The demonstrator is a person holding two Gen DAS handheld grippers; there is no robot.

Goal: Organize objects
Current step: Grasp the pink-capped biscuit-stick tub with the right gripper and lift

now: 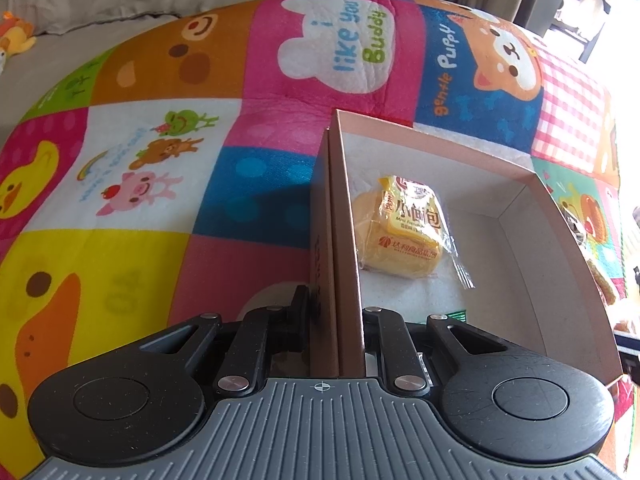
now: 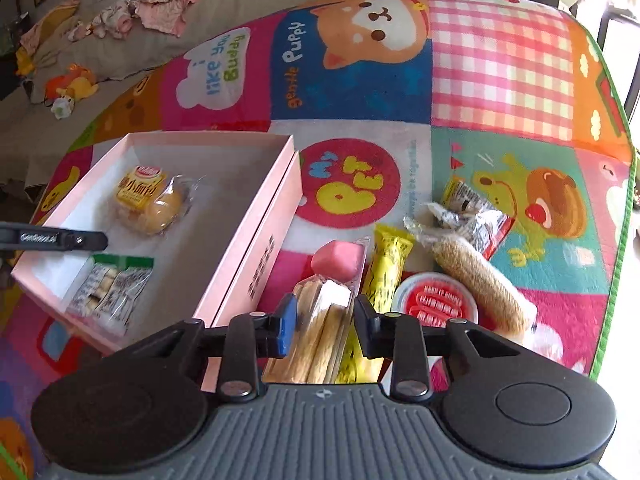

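An open pink box lies on the colourful play mat. My left gripper is shut on the box's near side wall, which stands upright between its fingers. Inside the box are a yellow bread packet and a green-edged biscuit packet. In the right wrist view the box is at the left, with the left gripper's finger over its rim. My right gripper is just right of the box, its pads closed against a clear packet of crackers.
More snacks lie on the mat past the right gripper: a pink sweet, a long yellow packet, a red-lidded cup, a sesame roll and a silver wrapper. A couch with clothes and toys stands behind.
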